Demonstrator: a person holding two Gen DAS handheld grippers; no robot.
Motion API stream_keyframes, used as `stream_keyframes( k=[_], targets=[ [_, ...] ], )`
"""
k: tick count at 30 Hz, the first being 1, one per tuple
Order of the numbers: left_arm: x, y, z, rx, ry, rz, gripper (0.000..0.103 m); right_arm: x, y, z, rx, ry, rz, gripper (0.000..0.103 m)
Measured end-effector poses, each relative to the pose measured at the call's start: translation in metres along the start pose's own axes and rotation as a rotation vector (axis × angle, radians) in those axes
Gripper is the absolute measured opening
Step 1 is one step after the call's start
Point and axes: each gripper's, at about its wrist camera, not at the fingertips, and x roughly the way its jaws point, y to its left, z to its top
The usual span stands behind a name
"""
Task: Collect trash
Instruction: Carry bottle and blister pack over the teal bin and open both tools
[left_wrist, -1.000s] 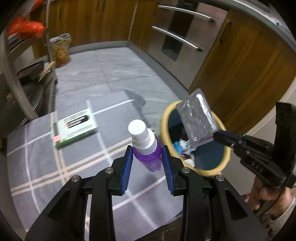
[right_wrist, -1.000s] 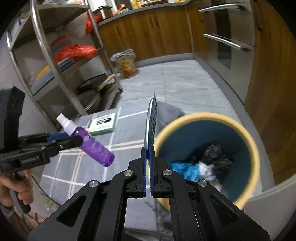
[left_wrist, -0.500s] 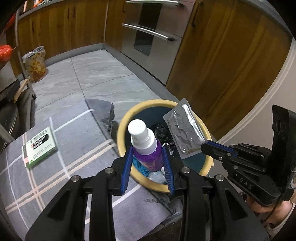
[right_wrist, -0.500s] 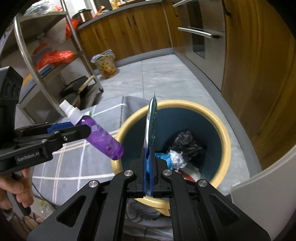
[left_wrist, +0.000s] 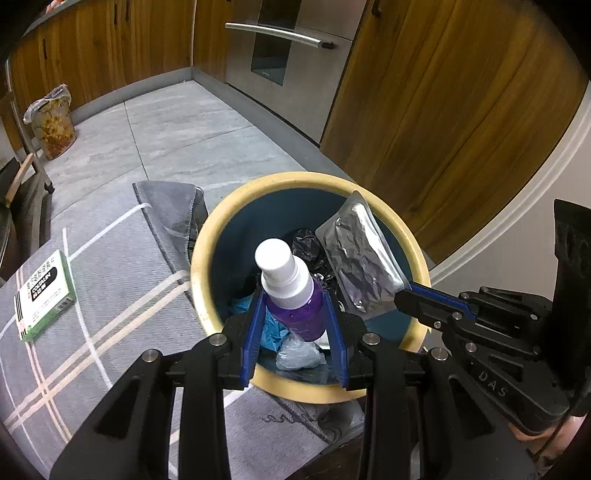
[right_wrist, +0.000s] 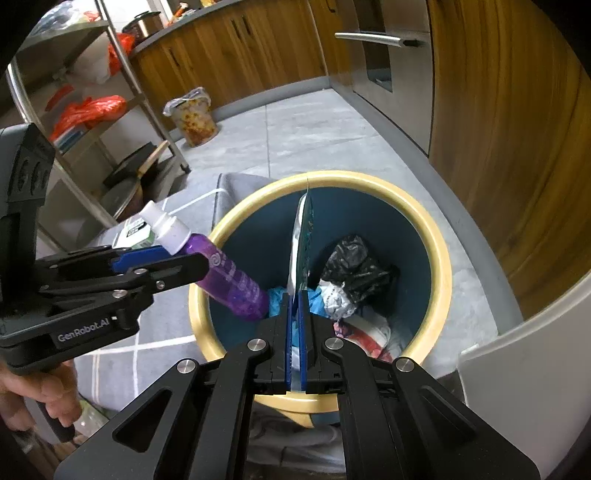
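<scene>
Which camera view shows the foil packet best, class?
The left wrist view: the foil packet shows its whole crinkled silver face above the bin. The right wrist view shows the packet only edge-on, pinched in the right gripper.

Grey tile floor (left_wrist: 192, 122), wooden cabinets (left_wrist: 443, 110), steel oven (left_wrist: 284, 48), metal shelving (right_wrist: 122, 70).

My left tongs (right_wrist: 162, 264) read "GenRobot.AI" in white on the black body. My right tongs (left_wrist: 400, 295) show raised letters, "UAS" or "DAS", can't tell which. Green-white box (left_wrist: 44, 295) on the table has a black label, roughly "COLDALIN"; small print unreadable.
</scene>
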Motion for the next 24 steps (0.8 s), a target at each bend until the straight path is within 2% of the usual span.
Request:
stream_keyframes(
  k=[5, 16, 17, 19, 22, 24],
  targets=[
    [0.01, -0.002, -0.001, -0.001, 0.024, -0.006, 0.032, 0.003, -0.007, 0.0, 0.025, 0.017, 0.004, 0.005],
    [0.001, 0.004, -0.001, -0.008, 0.004, -0.001, 0.035, -0.003, -0.003, 0.005, 0.023, -0.003, 0.004, 0.005],
    [-0.001, 0.006, -0.001, -0.013, 0.0, 0.0, 0.036, -0.004, -0.002, 0.005, 0.022, -0.003, 0.003, 0.007],
    [-0.006, 0.011, -0.001, -0.023, -0.012, -0.001, 0.048, -0.007, -0.002, 0.005, 0.019, -0.007, 0.001, 0.014],
    [-0.013, 0.016, -0.003, -0.028, -0.023, 0.004, 0.052, -0.012, 0.0, 0.005, 0.012, -0.017, -0.005, 0.018],
    [-0.017, 0.018, -0.004, -0.028, -0.027, 0.007, 0.054, -0.014, 0.002, 0.006, 0.011, -0.022, -0.01, 0.026]
  ],
)
